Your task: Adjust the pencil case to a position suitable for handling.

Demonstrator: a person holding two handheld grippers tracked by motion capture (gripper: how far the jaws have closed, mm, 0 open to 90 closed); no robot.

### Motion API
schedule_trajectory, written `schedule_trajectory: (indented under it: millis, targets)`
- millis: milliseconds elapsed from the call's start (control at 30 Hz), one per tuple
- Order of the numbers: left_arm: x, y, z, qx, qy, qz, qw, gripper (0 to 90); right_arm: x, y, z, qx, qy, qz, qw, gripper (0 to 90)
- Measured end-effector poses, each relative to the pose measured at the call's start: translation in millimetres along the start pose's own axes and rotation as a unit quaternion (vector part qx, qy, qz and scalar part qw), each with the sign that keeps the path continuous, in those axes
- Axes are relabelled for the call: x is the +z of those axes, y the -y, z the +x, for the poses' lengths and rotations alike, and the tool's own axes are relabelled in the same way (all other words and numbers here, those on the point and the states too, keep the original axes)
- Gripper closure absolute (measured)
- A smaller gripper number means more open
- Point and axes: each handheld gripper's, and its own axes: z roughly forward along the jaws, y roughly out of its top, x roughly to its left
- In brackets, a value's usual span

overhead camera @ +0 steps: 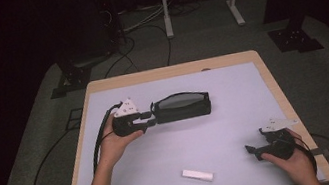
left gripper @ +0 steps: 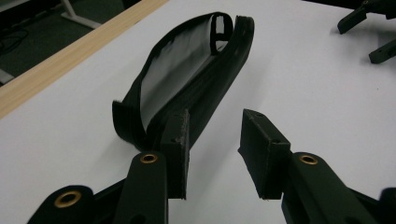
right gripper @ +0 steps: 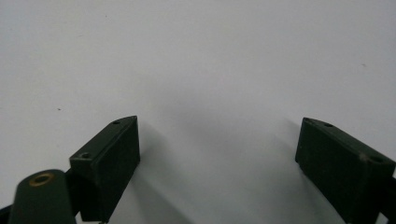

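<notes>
Overhead, the left tool (overhead camera: 149, 118) sits at the left end of a black pouch (overhead camera: 182, 106) lying open on the white surface (overhead camera: 236, 111), while the right tool (overhead camera: 258, 150) rests near the right edge and a small white stick (overhead camera: 197, 175) lies near the front. Left gripper view: jaws parted, one pad (left gripper: 177, 149) touching the pouch (left gripper: 196, 79) edge, nothing clamped. Right gripper view: jaws spread wide over bare surface (right gripper: 196, 60), released.

Left gripper (overhead camera: 149, 119) beside black pouch (overhead camera: 182, 106)
</notes>
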Motion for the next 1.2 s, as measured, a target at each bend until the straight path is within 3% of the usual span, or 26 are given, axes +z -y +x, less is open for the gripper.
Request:
schedule_trajectory:
  millis: [600,1200]
  targets:
    - [35.4,-25.8,7.6,0.020,0.020,-0.005,0.9996,61.1,0.0,0.0,-0.2,0.001,0.000,-0.001,1.0000,12.8]
    - [75.7,-32.4,9.9,0.022,0.045,0.000,0.9987,57.9,-0.1,0.0,-0.2,0.001,-0.001,0.000,1.0000,12.7]
